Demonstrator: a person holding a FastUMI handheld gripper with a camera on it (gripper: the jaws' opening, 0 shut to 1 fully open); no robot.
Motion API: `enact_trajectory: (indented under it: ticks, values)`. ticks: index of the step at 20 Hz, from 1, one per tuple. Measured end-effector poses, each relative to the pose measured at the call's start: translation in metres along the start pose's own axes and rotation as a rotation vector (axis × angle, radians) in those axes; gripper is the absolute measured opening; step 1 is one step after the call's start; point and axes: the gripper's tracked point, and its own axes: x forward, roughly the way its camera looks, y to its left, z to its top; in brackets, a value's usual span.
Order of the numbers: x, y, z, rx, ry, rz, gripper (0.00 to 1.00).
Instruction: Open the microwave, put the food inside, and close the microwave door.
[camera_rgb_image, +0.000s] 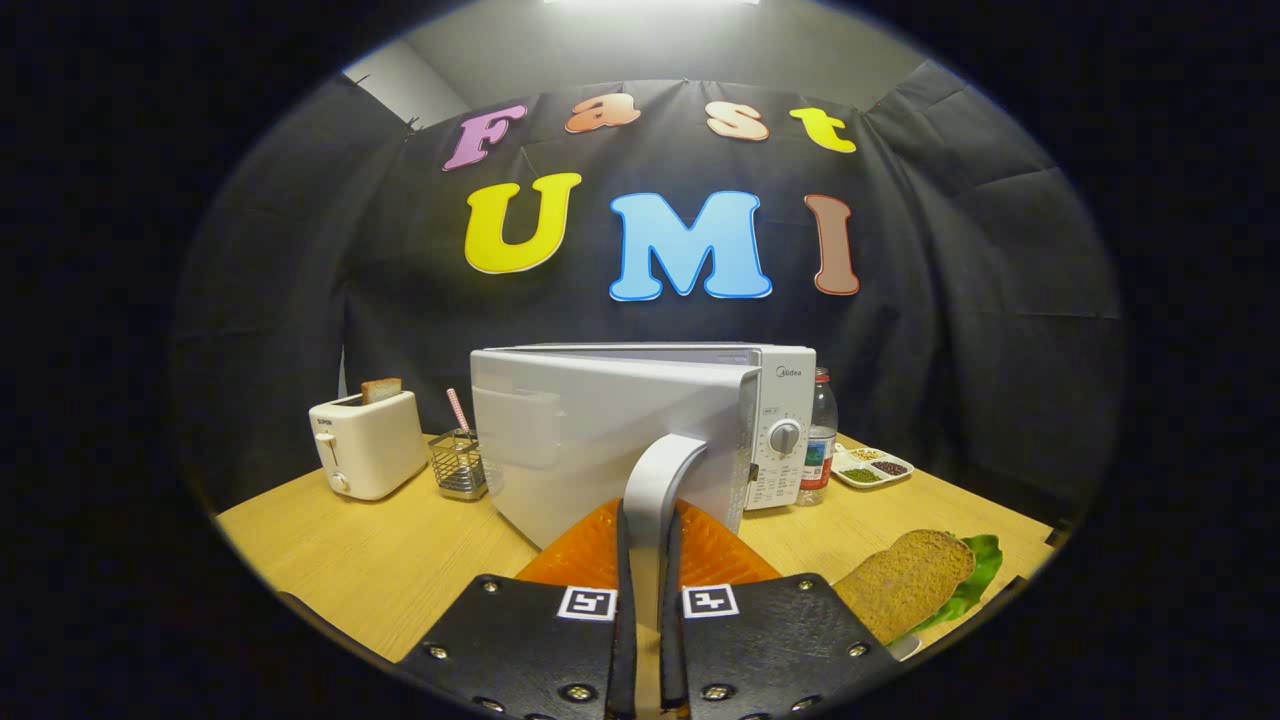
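A white microwave (785, 420) stands in the middle of the wooden table (380, 560), its dial panel on the right. Its door (600, 440) is swung partly out towards me. The grey curved door handle (662, 470) runs down between my fingers, and my gripper (648, 522) is shut on it. The food, a slice of brown bread (905, 580) on a green lettuce leaf (975, 575), lies on a plate to the right of my fingers, near the table's front edge. The door hides the microwave's cavity.
A white toaster (365, 448) with a bread slice in it stands at the left. Next to it is a wire basket (458, 467) with a striped straw. A water bottle (820, 440) and a small tray of grains (872, 468) sit right of the microwave.
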Motion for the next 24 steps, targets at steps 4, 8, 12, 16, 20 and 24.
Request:
enact_trajectory:
  ticks: [4,8,12,16,20,24]
  values:
    - [-0.027,0.045,-0.002,0.005,-0.035,0.019,0.1]
    - [-0.046,0.091,-0.004,-0.031,-0.078,0.043,0.09]
    - [-0.057,0.139,-0.007,-0.052,-0.079,0.055,0.1]
    - [-0.064,0.189,-0.008,-0.075,-0.085,0.054,0.1]
    - [-0.07,0.211,-0.014,-0.069,-0.067,0.003,0.12]
    - [-0.091,0.24,-0.023,-0.124,-0.088,0.111,0.15]
